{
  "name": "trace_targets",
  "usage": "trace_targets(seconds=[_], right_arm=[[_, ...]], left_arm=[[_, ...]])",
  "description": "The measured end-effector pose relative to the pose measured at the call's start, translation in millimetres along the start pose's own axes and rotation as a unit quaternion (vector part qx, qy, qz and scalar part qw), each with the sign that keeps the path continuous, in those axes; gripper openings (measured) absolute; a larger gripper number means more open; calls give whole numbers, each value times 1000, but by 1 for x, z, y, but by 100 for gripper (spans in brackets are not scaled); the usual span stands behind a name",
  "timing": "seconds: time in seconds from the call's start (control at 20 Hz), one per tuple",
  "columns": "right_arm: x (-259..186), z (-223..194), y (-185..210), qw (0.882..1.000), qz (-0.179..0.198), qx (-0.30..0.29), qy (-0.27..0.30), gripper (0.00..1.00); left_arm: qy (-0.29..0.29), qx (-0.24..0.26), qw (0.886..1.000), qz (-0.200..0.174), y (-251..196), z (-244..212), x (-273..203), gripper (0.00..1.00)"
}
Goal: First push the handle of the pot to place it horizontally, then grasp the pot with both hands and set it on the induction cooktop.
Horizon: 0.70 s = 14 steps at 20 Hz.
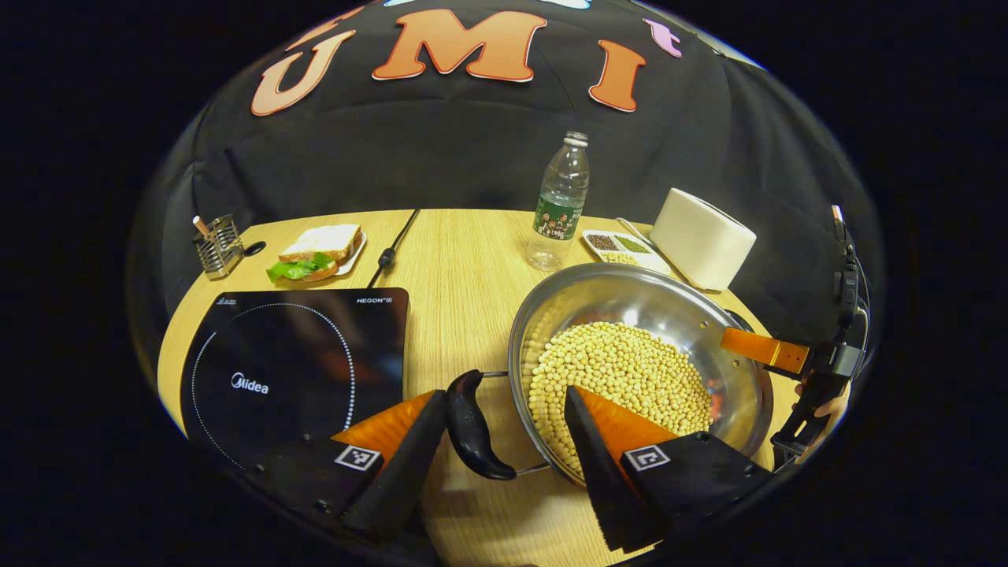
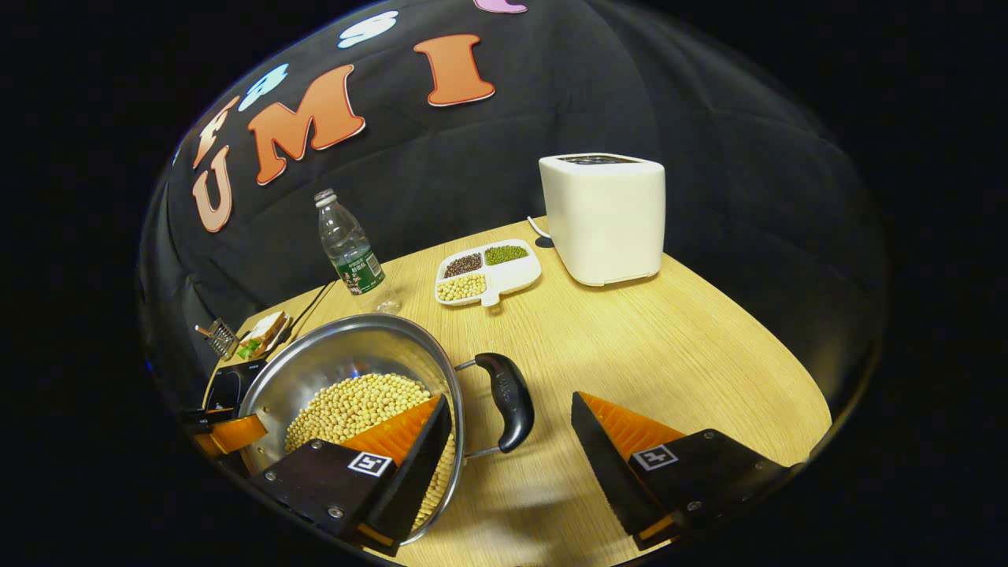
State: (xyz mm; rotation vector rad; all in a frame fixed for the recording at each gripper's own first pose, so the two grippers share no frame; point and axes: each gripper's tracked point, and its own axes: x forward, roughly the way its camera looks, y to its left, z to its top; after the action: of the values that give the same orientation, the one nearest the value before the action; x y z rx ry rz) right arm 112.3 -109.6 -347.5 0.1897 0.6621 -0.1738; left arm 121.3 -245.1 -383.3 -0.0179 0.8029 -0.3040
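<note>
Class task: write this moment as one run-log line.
left gripper: open, straddling left pot handle | right gripper: open, straddling right pot handle | pot of soybeans: on table, off induction cooktop

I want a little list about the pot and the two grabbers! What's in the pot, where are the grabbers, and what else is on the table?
pot: steel pot on the wooden table, beside the induction cooktop, not on it
inside: yellow beans
left gripper: open, fingers either side of one black handle
right gripper: open, fingers either side of the other black handle
other things: water bottle, white toaster, divided dish of beans, sandwich
</note>
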Motion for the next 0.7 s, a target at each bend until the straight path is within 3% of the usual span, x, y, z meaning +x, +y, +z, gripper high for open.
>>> trace_targets(seconds=[0.15,0.2,0.25,0.3,0.45,0.7], right_arm=[[7,1,5,1000,2,2,4,89],[7,0,9,1000,12,9,7,84],[7,-2,13,1000,16,14,13,80],[7,0,13,1000,14,11,6,65],[3,-1,13,1000,9,10,9,59],[-16,10,19,1000,11,22,-9,52]], left_arm=[[7,-2,1000,11,5,-4,8,90],[5,-7,1000,6,4,-4,10,80],[4,-12,1000,4,4,-3,11,80],[1,-20,1000,5,5,-2,11,77],[-1,-63,998,18,8,1,12,65],[-10,-62,998,20,9,9,-2,58]])
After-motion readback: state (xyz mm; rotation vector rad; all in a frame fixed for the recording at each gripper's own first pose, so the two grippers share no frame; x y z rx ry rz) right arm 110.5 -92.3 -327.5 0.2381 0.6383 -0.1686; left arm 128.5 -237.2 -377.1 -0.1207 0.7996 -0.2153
